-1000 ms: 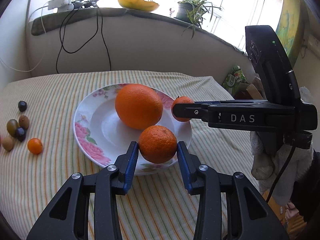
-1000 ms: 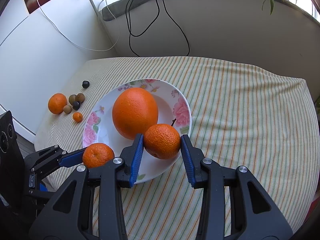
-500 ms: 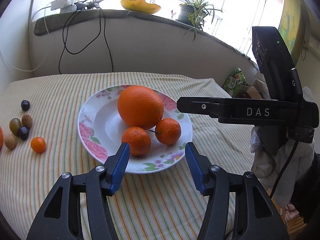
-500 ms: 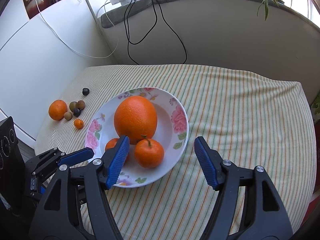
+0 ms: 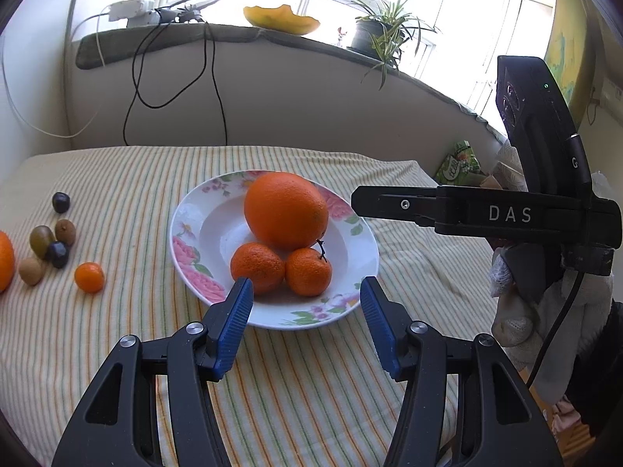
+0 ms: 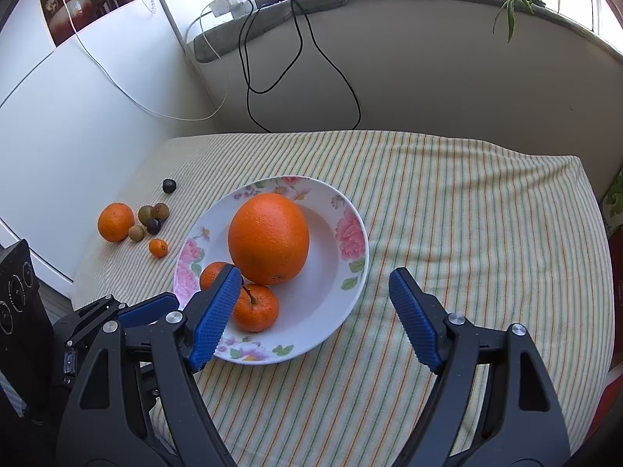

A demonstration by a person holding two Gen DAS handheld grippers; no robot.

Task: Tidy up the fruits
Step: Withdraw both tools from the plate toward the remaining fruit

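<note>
Seen from the left wrist, the left gripper [image 5: 305, 292] hangs with its blue pads spread over the near rim of a floral plate [image 5: 194, 229] on a striped tablecloth [image 5: 128, 179], nothing between them; its jaws have just been opening. On the plate a large orange [image 5: 286, 210] sits at the far side, with two mandarins in front of it and touching it, one left [image 5: 257, 266] and one right with a stalk [image 5: 308, 271]. Left of the plate lie a kumquat [image 5: 89, 277], a cluster of small kiwis and dark plums [image 5: 50, 245] and, at the frame's edge, another orange [image 5: 6, 260]. The right gripper's black body [image 5: 486, 214] reaches in level with the plate's right rim, held by a gloved hand [image 5: 518, 311]. From the right wrist, the right gripper [image 6: 315, 280] is spread wide above the plate's near half, empty, its jaws having just been opening; its left pad [image 6: 212, 315] overlaps the stalked mandarin [image 6: 257, 307], and the other mandarin [image 6: 210, 274] shows behind it. The left gripper's blue tip [image 6: 148, 307] lies just left of the plate.
</note>
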